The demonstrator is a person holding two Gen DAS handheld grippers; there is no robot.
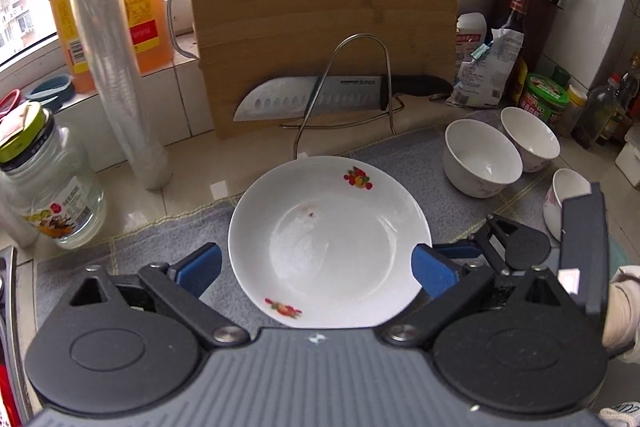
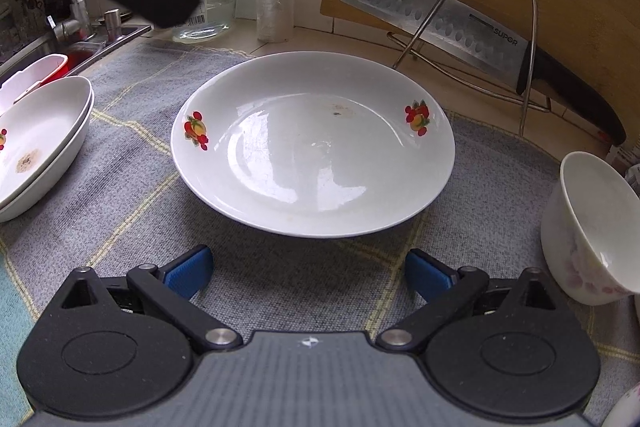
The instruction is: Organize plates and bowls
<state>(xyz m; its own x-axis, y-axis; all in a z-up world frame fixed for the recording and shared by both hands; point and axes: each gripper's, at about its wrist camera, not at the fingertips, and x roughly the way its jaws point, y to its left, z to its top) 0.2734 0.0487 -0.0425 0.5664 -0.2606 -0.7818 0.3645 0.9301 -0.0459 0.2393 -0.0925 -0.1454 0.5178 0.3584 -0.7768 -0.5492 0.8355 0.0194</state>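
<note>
**A:** Where did the plate sit at that moment?

**B:** The fruit-print plate (image 2: 314, 143) lay flat on the grey checked mat (image 2: 120, 219), in front of the wire rack (image 2: 496, 39) that held a Supor knife (image 1: 312, 95) against the bamboo cutting board (image 1: 320, 7). Two stacked plates (image 2: 40, 143) sat to its left near the sink, and white bowls (image 1: 482, 157) stood to its right.

**A:** And the tongs?

**B:** The left gripper (image 1: 316, 269) hung over the plate from above, jaws spread wide, one blue pad (image 1: 202, 267) off the left rim and the other over the right rim. I couldn't tell whether that pad touched the china. The right gripper (image 2: 308, 273) was low on the mat just short of the plate's near edge, also spread wide and holding nothing.

**A:** So which step was that?

**B:** I judged it the approach to picking up this single plate, most likely to add it to the stack on the left. Nothing was gripped yet.

**A:** What did the next move call for?

**B:** One pad had to get under the shallow rim and the other on top, then pinch. The glaze looked slick, so a firm bite well onto the rim seemed wise before any lift.
</note>
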